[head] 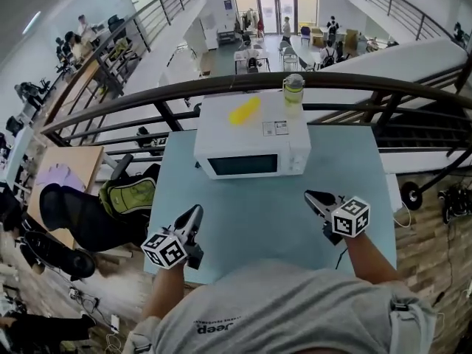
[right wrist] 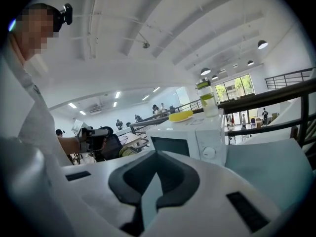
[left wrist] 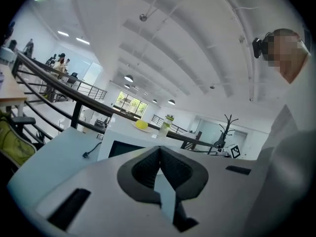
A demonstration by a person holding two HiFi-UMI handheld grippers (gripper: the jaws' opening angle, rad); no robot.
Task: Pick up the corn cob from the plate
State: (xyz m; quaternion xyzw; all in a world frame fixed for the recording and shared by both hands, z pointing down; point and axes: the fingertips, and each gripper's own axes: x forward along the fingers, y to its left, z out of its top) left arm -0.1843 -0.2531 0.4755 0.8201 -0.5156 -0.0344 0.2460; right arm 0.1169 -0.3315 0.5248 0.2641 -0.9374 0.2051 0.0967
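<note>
The corn cob (head: 244, 110) lies on a plate (right wrist: 183, 119) on top of the microwave (head: 251, 142), left of a bottle (head: 293, 93) standing there too. In front of the microwave, over the bench (head: 273, 205), the left gripper (head: 196, 212) and right gripper (head: 310, 196) each have their jaws closed together on nothing.

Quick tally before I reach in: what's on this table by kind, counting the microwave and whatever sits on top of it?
Microwave: 1
Corn cob: 1
Plate: 1
Bottle: 1
Total: 4
</note>
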